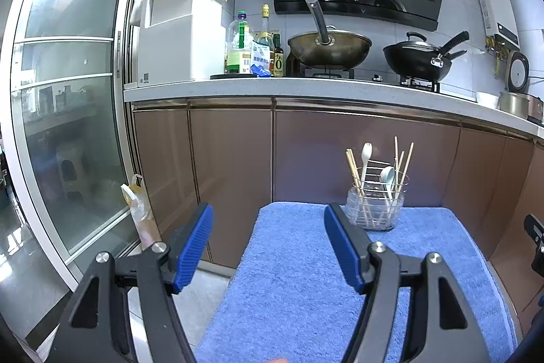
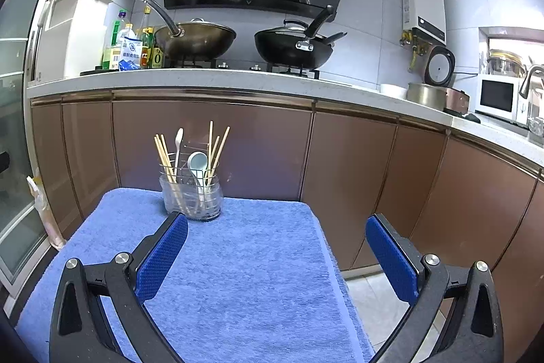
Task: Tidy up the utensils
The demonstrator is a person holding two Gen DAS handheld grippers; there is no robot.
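Left gripper (image 1: 268, 242) and right gripper (image 2: 277, 249) hover over blue towel (image 2: 244, 278), jaws spread wide, empty. Utensil holder (image 2: 191, 194) upright at towel's far edge, holding chopsticks (image 2: 217, 147), spoon (image 2: 197, 164), fork (image 1: 366, 155). Beyond: brown cabinets (image 2: 210, 152), stovetop woks.

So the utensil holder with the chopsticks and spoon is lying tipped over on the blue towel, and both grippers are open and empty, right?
Not tipped over: the utensil holder stands upright on the blue towel, as the right wrist view shows. Chopsticks and spoon are in it; left gripper and right gripper are open and empty.
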